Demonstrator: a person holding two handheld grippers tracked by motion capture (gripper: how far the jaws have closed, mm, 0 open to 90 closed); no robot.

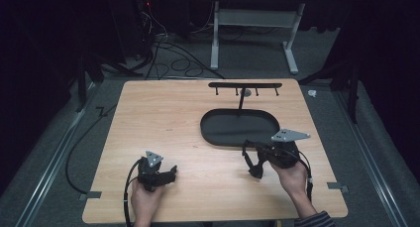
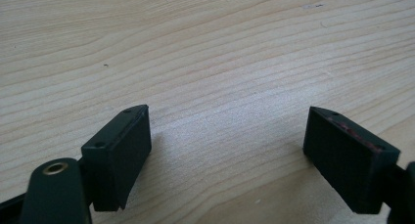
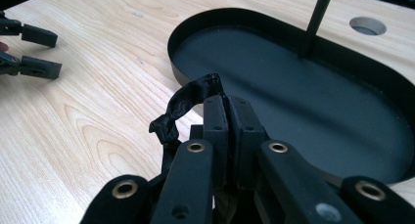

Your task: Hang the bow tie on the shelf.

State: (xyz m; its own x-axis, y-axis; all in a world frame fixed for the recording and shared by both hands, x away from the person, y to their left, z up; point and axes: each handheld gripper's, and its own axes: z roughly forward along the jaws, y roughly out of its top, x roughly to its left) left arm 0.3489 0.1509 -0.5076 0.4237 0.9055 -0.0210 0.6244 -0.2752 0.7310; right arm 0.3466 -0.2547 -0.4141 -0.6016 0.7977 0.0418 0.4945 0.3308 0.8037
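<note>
Right gripper view: right gripper [image 3: 229, 111] pinches glossy black ribbon [image 3: 183, 104] beside oval tray [image 3: 195, 23]; left gripper [image 2: 227, 150] wide over woodgrain.

Most of the black ribbon [image 3: 182, 108] hidden behind the right tongs [image 3: 227, 117], its nature unclear.

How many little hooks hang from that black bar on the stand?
4, spaced along the bar: one near its left end, two close either side of the post, one near its right end. Others may be hidden.
</note>
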